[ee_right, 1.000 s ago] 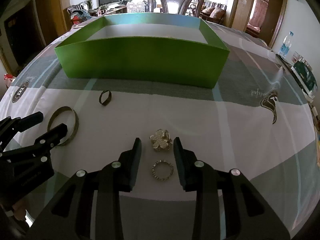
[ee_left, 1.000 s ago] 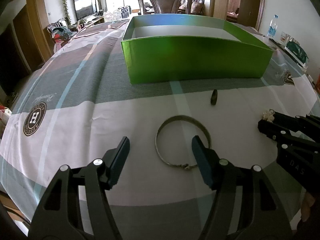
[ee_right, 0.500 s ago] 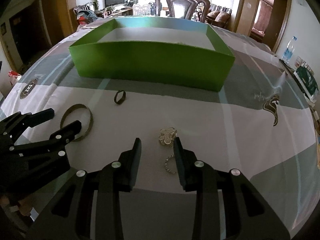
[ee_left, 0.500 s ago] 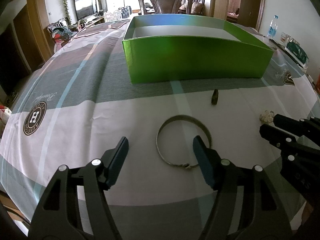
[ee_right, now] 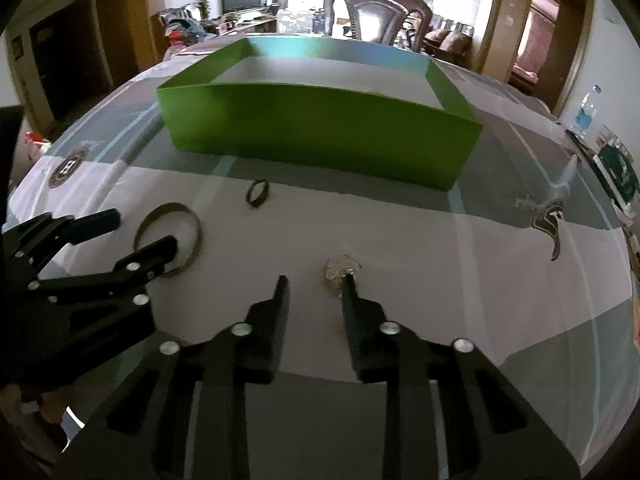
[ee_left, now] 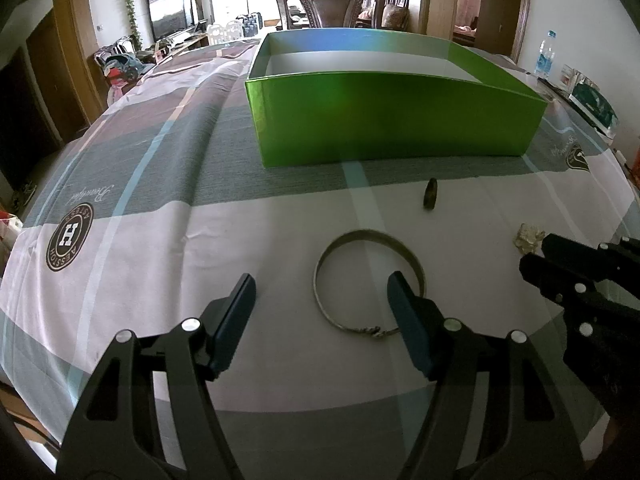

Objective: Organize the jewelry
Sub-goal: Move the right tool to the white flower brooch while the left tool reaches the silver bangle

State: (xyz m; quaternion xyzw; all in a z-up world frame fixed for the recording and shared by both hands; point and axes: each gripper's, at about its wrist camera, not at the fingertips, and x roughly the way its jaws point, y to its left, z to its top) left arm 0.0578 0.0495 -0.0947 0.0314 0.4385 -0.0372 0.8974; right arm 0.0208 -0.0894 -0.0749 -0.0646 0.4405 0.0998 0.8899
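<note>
Jewelry all out on the tabletop [ee_left: 168,248], none of it visibly boxed yet. Nearest the left gripper [ee_left: 320,300]: a thin metal bangle [ee_left: 368,284], flat on the cloth, clasp end toward the camera, one side of it behind the right-hand jaw. Jaws spread wide, gripping nothing. Off to the right, the right gripper [ee_right: 312,288] closing its jaws, no piece clearly between them; a gold flower-shaped brooch [ee_right: 340,270] just at the tip of the right-hand jaw, touching or only overlapping, cannot tell in the blur. No firm grasp on show. Farther out, a small dark ring [ee_right: 257,193] standing on edge, well apart from both grippers. Beyond that, the green box [ee_left: 392,120], open-topped, near wall hiding most of the floor; only a pale strip of the inside visible, nothing lying on it, the rest unseen. Judging by that: barely begun, with bangle, brooch and ring all left to move, each needing a lift over the box's near wall.
</note>
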